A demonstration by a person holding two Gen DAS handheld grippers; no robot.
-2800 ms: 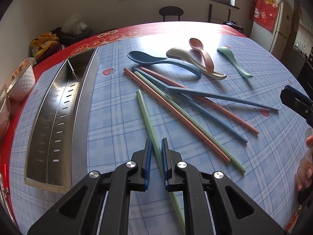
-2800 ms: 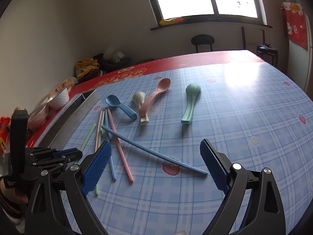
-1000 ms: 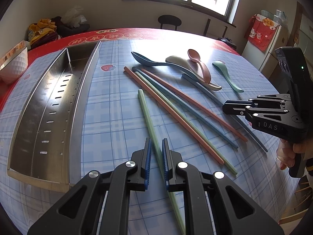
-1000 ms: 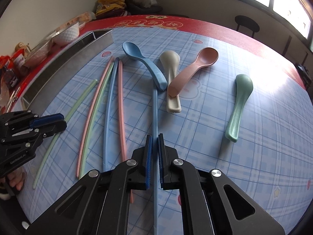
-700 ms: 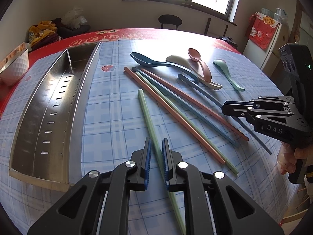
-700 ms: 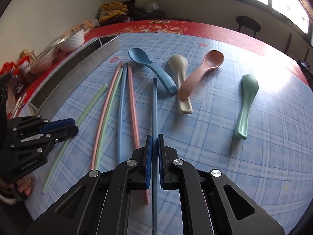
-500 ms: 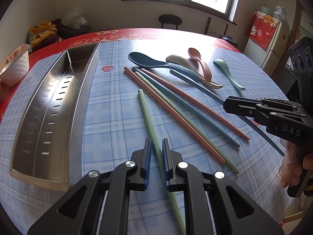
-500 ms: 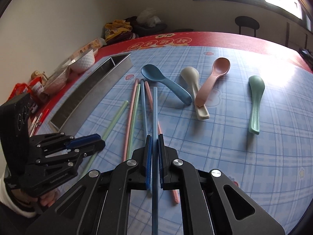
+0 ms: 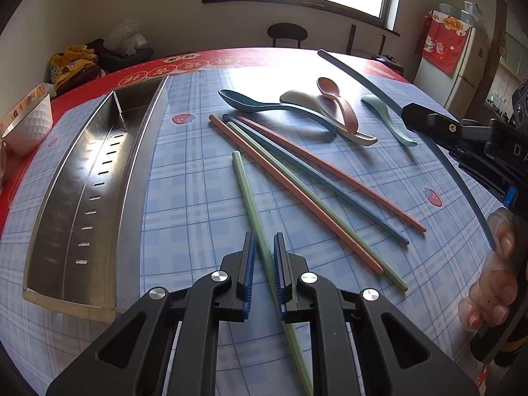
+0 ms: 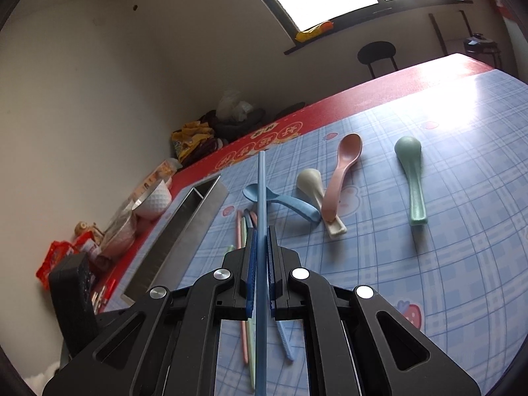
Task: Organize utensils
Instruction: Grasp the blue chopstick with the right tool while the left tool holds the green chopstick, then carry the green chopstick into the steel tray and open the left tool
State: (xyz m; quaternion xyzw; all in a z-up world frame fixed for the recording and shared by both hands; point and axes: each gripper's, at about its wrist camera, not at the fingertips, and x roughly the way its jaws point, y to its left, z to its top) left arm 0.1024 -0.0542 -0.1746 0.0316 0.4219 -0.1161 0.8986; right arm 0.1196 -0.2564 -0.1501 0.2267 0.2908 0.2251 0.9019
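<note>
My right gripper [image 10: 261, 234] is shut on a blue chopstick [image 10: 261, 191] and holds it lifted above the table; it also shows in the left wrist view [image 9: 363, 82]. My left gripper [image 9: 265, 241] is shut on a light green chopstick [image 9: 246, 191] that lies on the blue plaid table. Pink, green and blue chopsticks [image 9: 313, 178] lie side by side on the table. A blue spoon [image 9: 260, 105], a beige spoon [image 9: 303, 99], a pink spoon [image 9: 336, 99] and a green spoon [image 9: 386, 115] lie behind them. A steel utensil tray [image 9: 89, 178] sits at the left.
A white bowl [image 9: 28, 125] and snack packets stand past the tray at the table's left edge. A chair [image 9: 287, 34] and a fridge [image 9: 455, 62] stand beyond the table. The right hand [image 9: 491, 280] holding its gripper is at the right edge.
My right gripper has lifted the blue chopstick off the table and tilted it upward. My left gripper has stayed shut on the green chopstick in the same place.
</note>
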